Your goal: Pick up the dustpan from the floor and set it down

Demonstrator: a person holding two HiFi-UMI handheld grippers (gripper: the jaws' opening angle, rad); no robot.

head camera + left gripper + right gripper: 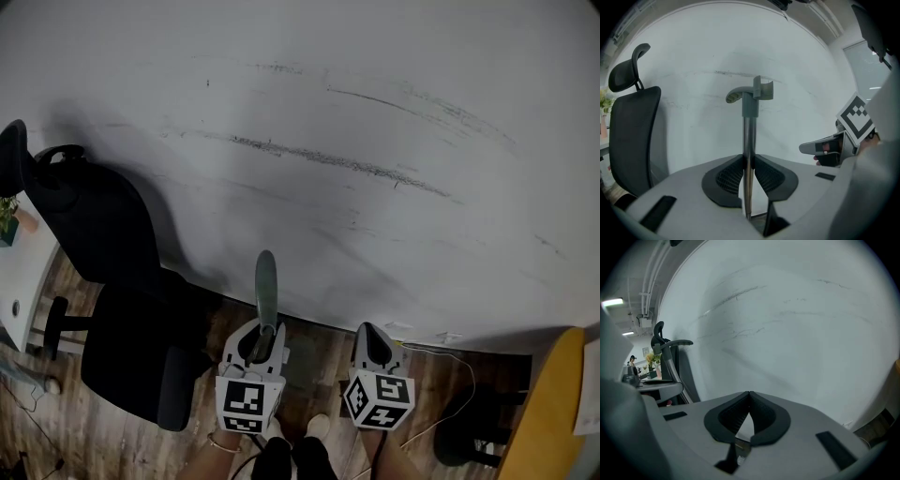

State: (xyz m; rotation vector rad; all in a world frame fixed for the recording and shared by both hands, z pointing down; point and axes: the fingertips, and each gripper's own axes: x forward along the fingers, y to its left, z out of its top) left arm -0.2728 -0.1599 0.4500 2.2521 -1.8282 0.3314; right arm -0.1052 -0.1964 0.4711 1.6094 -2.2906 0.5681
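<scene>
My left hand-held gripper [748, 161] pinches the dustpan by its pole [749, 126], with the pads pressing on the metal from both sides. The pole's long axis stands nearly upright. It runs up out of the jaws to the hooked grip [752, 91], in front of the wall [375, 94]. In the head view the pole [266, 286] rises from that same gripper [265, 330]. The pan end lies below the gripper, toward the floor [112, 441]. I cannot make it out clearly, nor tell whether it touches the boards.

My right hand-held gripper [749, 397] is pressed together on nothing and sits just beside the left, clear of the pole. The left hand is therefore the one that counts. I judge the set-down runs straight down along the pole, onto the floor strip at the wall's foot beside the chair [122, 347].
</scene>
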